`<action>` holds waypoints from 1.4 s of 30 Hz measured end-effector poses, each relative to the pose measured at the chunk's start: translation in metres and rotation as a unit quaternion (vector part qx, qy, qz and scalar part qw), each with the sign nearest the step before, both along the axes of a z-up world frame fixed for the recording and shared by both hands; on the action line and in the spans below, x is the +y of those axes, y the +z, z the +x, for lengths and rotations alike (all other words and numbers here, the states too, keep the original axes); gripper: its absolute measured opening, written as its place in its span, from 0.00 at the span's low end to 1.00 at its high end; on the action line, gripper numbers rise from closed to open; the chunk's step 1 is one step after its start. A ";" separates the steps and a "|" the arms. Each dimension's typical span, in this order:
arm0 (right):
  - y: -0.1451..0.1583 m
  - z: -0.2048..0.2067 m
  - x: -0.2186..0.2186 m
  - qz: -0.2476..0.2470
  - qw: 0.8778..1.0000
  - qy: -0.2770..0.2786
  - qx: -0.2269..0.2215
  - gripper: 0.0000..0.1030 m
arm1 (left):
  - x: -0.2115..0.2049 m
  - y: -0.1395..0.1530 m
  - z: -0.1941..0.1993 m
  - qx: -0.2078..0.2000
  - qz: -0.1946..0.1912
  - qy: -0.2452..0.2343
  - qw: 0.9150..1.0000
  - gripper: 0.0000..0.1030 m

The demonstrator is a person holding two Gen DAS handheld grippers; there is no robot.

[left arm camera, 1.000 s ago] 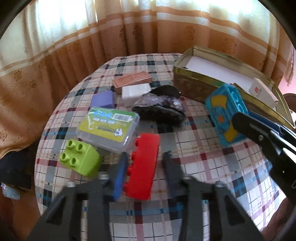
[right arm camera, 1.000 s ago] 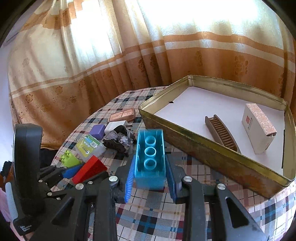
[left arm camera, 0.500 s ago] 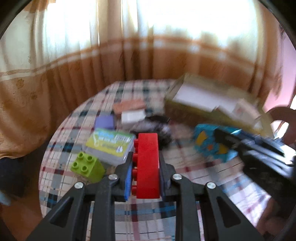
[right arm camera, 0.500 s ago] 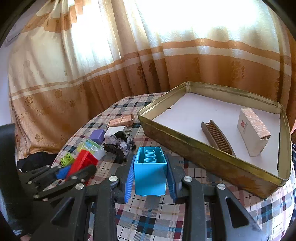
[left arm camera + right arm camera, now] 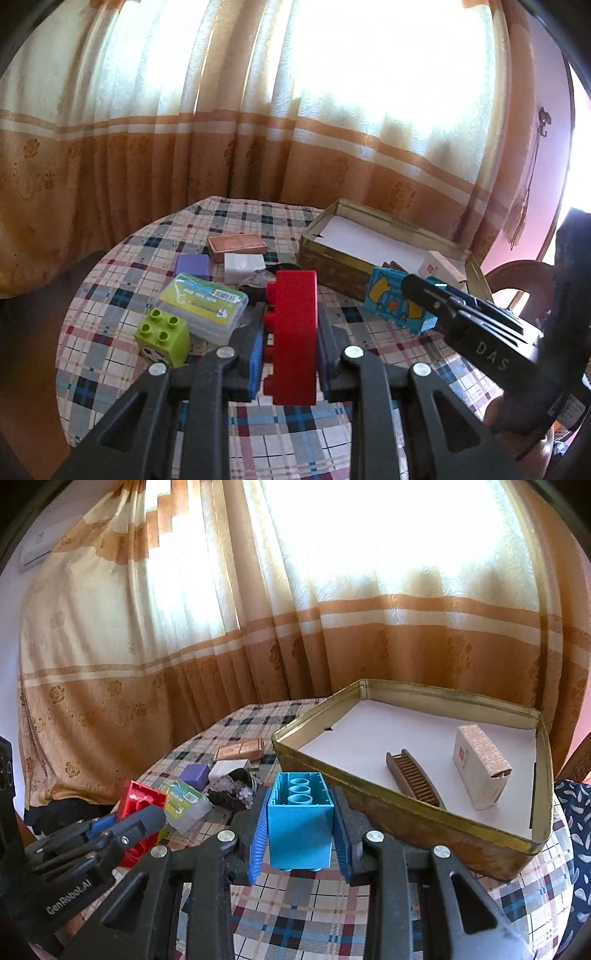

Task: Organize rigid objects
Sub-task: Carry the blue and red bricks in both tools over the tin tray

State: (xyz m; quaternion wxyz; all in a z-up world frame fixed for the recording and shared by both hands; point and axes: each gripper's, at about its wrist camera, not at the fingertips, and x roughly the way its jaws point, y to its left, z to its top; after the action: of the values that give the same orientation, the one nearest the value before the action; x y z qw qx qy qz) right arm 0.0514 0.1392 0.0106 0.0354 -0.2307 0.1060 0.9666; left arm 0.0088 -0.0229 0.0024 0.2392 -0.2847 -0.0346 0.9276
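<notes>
My left gripper [image 5: 290, 332] is shut on a red toy brick [image 5: 293, 332], held above the checked tablecloth. In the right wrist view the same red brick [image 5: 138, 808] shows at the left between the left gripper's fingers. My right gripper [image 5: 300, 827] is shut on a blue toy brick [image 5: 300, 823], its hollow underside turned up, just in front of the gold tin [image 5: 406, 812]. In the left wrist view the blue brick [image 5: 391, 299] hangs at the right beside the tin [image 5: 332, 266]. A brown comb [image 5: 413, 779] and a white carton [image 5: 480, 771] lie inside the tin.
On the cloth lie a green brick [image 5: 162, 336], a clear plastic case [image 5: 203, 306], a purple block [image 5: 192, 266], a white block [image 5: 243, 266], a copper-coloured flat box [image 5: 236, 245] and a dark crystal rock [image 5: 232, 794]. Curtains hang behind the round table.
The left gripper closed on the red brick and lifted it off the cloth, tilting upward. The right gripper tipped up slightly with the blue brick, staying near the tin.
</notes>
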 end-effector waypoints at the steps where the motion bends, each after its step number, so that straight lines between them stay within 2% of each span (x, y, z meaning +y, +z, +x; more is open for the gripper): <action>1: 0.001 0.001 0.001 -0.002 1.000 -0.002 0.003 0.33 | 0.001 0.000 0.000 0.000 -0.003 0.000 1.000 0.22; 10: 0.020 0.014 0.018 0.003 0.999 -0.028 0.038 0.33 | 0.023 0.024 0.000 0.022 -0.008 -0.007 1.000 0.21; 23: 0.056 0.015 0.095 0.017 0.990 -0.120 0.071 0.33 | 0.089 0.058 -0.023 0.042 -0.025 -0.017 0.999 0.22; 33: 0.057 -0.001 0.136 0.028 0.986 -0.158 0.051 0.33 | 0.141 0.059 -0.052 0.035 -0.055 -0.014 0.998 0.21; 42: 0.040 -0.029 0.155 0.020 0.985 -0.171 0.008 0.33 | 0.180 0.038 -0.082 0.006 -0.088 -0.002 0.996 0.22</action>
State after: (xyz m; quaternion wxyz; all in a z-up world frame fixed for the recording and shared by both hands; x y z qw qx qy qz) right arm 0.0229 0.2939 0.0505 0.2041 -0.2009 0.1251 0.9499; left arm -0.0734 0.1575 0.0407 0.2148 -0.2991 0.0494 0.9284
